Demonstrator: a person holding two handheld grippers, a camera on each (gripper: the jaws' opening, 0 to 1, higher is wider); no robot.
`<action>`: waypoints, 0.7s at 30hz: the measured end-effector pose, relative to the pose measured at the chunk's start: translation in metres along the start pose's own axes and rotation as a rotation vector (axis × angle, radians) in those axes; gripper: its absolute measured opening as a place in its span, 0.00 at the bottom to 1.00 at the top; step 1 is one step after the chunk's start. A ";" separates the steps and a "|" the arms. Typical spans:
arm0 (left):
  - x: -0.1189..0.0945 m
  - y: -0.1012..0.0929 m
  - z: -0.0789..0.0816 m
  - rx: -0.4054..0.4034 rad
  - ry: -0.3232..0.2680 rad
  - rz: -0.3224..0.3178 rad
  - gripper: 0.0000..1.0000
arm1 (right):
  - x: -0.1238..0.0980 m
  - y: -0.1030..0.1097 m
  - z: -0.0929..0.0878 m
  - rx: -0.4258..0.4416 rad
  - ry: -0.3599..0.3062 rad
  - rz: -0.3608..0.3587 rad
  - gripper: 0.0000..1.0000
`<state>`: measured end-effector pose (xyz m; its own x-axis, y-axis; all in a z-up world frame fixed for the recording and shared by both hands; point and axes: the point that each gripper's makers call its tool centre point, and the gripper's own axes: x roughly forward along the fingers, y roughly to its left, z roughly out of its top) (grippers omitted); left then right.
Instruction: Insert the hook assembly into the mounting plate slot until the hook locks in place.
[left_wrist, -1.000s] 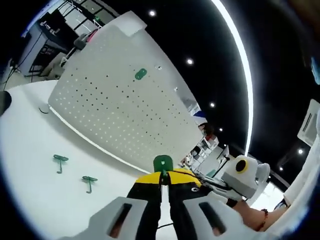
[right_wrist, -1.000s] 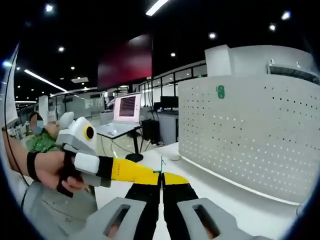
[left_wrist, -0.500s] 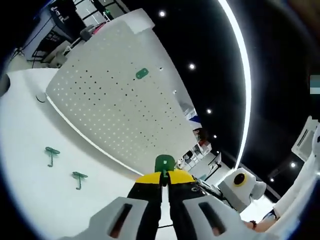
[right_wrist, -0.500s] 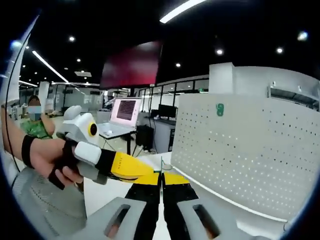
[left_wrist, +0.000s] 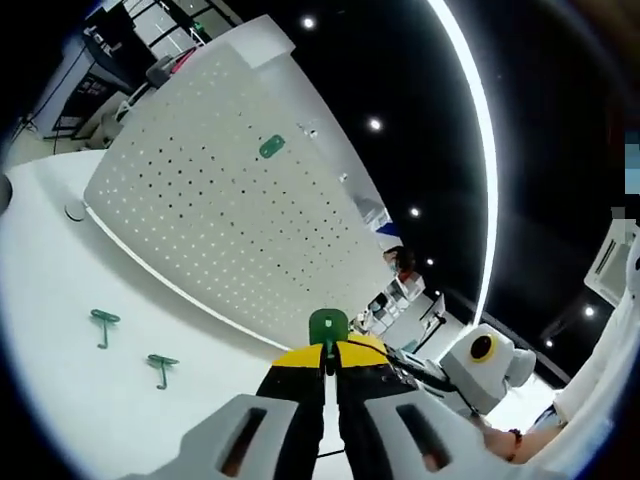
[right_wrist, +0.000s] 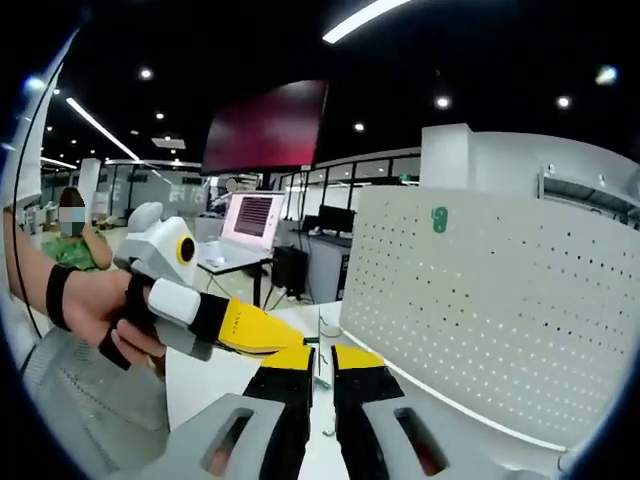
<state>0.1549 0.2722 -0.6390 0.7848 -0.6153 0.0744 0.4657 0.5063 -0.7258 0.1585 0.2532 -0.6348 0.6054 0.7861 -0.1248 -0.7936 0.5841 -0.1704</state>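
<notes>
In the left gripper view, the left gripper (left_wrist: 328, 362) has its yellow-tipped jaws closed on a green hook (left_wrist: 327, 326), whose round head stands up just above the jaw tips. Ahead of it a white perforated plate (left_wrist: 215, 215) stands on the white tabletop (left_wrist: 70, 330), along its far edge, leaning across the view. One green hook already on the plate (left_wrist: 270, 147) sits high up near its top edge. Two spare hooks (left_wrist: 102, 323) lie flat on the tabletop between the gripper and the plate, near each other and apart from the plate's foot. A small round disc (left_wrist: 74, 211) lies by the plate's left corner. The right gripper (left_wrist: 470, 365) comes in from the right, held by a hand (left_wrist: 500, 440), its yellow tips close beside the left one's. No writing can be read here.

In the right gripper view, the right gripper (right_wrist: 322, 362) shows a clear gap between its jaws, with nothing held there. The left gripper reaches in from the left in the person's hand (right_wrist: 105, 310), its yellow tip (right_wrist: 262, 328) just beside the right jaws' tips. The plate fills the right side, its mounted hook near the top left corner. Behind stand a lit monitor (right_wrist: 253, 217) with unreadable content, a dark red screen (right_wrist: 266, 125) overhead, and a seated person (right_wrist: 72, 240) at the far left.
</notes>
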 end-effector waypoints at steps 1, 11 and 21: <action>0.002 0.000 0.002 0.005 0.001 0.003 0.02 | -0.001 0.000 0.001 0.003 -0.002 0.001 0.07; 0.010 0.001 0.005 0.072 0.024 0.031 0.02 | -0.012 -0.013 -0.003 0.043 0.010 -0.041 0.08; 0.021 -0.001 0.014 0.141 0.031 0.038 0.02 | -0.025 -0.025 -0.015 0.124 0.039 -0.085 0.11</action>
<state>0.1765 0.2668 -0.6270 0.7909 -0.6114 0.0259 0.4906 0.6082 -0.6240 0.1636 0.2159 -0.6425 0.6709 0.7255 -0.1533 -0.7391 0.6709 -0.0598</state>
